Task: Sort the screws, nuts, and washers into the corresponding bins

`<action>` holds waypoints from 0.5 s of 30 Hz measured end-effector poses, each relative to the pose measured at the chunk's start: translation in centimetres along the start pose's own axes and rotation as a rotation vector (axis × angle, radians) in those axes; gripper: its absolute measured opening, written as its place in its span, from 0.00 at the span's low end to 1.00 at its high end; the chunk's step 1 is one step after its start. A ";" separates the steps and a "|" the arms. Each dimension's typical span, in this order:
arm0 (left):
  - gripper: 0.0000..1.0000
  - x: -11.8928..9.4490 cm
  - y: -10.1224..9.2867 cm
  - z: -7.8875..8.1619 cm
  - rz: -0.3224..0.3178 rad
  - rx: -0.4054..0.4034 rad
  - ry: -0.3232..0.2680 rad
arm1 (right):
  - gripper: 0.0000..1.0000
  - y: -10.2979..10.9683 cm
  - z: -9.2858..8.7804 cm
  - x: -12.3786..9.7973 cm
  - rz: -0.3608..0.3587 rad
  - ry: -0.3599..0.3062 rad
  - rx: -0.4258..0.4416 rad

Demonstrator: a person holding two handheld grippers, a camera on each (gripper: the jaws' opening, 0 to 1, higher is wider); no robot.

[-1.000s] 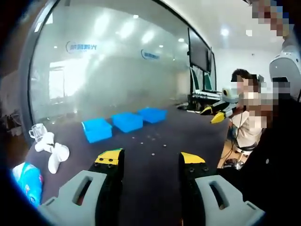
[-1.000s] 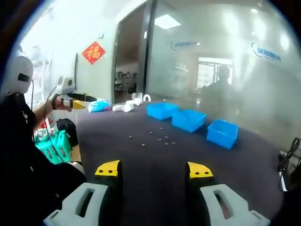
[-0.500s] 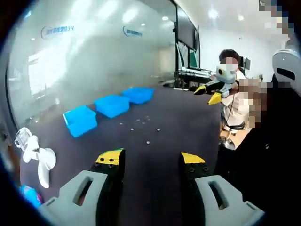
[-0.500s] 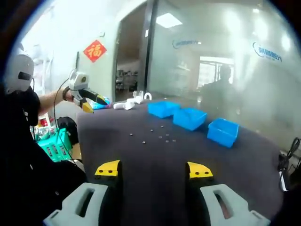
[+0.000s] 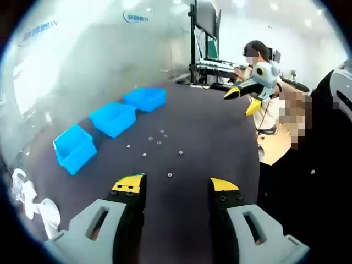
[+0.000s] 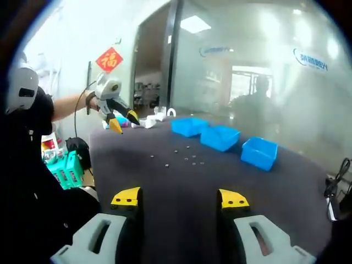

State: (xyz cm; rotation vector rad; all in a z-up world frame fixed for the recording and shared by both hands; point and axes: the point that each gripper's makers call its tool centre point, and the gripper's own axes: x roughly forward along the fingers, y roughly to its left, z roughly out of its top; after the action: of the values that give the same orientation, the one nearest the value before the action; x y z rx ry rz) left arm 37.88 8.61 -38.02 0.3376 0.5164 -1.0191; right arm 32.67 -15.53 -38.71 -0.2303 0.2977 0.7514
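The left hand-held gripper [image 5: 176, 187], grey with yellow-tipped black jaws, is hanging above the dark grey counter [image 5: 198, 126] with its jaws spread and nothing between them. The right hand-held gripper [image 6: 180, 199], of the same build, is also hovering over the counter with its jaws spread and nothing in them. In the left gripper view the right hand-held gripper is showing at the far side of the counter, in the air, and there too its yellow tips are standing apart.

Three shallow blue plastic bins [image 5: 113, 118] are sitting in a row on the counter, each just beside the next. The small metal screws, nuts and washers [image 5: 159, 143] are lying loose on the bare counter near the bins, scattered apart from one another; which piece is which kind is too small to tell. One piece [image 5: 170, 175] is lying just ahead of the left jaws. White plastic objects [image 5: 33, 203] are resting at the counter's end beyond the bins.
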 end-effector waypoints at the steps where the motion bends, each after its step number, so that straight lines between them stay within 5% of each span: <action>1: 0.43 0.4 0.1 0.1 -0.005 0.004 0.011 | 0.49 0.0 -0.1 0.0 0.000 0.001 0.000; 5: 0.43 2.1 -1.0 0.0 -0.019 0.028 0.068 | 0.49 0.0 -0.4 0.0 0.003 0.005 0.003; 8: 0.42 3.2 0.4 -0.4 -0.034 0.046 0.125 | 0.49 -0.2 -0.5 0.0 0.002 0.009 0.005; 15: 0.41 4.9 0.1 -0.9 -0.064 0.074 0.203 | 0.49 -0.2 -0.5 0.0 0.005 0.011 0.007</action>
State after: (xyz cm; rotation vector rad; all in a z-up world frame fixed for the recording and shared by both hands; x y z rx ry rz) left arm 39.85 5.59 -41.46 0.4956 0.6769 -1.0739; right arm 32.74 -15.87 -39.17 -0.2271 0.3109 0.7537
